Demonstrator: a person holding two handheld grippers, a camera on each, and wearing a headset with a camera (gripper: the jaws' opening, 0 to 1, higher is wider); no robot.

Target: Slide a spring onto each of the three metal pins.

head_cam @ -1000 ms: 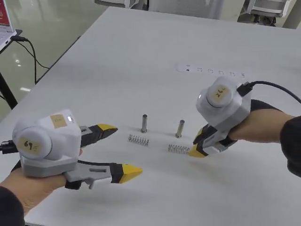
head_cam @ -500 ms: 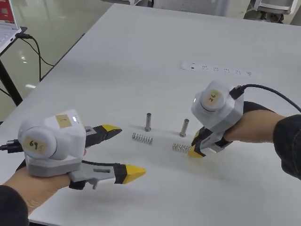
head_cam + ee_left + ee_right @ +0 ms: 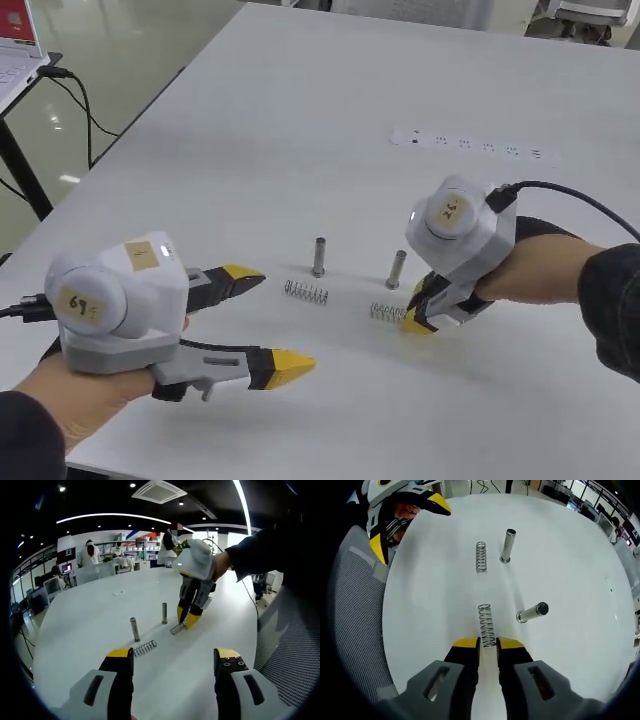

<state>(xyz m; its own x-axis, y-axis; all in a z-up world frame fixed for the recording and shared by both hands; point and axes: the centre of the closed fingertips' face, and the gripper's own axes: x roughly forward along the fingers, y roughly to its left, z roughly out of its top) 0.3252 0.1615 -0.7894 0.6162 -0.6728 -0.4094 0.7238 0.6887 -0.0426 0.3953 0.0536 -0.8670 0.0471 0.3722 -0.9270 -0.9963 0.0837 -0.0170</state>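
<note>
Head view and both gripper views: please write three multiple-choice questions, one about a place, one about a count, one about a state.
1. Where is the right gripper?
A. at one end of a spring
B. on the power strip
C. at the table's edge

2. How many pins stand upright?
A. one
B. two
C. four

3. The left gripper has its fingers:
A. shut
B. closed on a cable
C. open and empty

Answers: 1 A, the spring's end lies between its fingers in the right gripper view; 2 B, the head view shows two; 3 C, a wide bare gap separates them.
</note>
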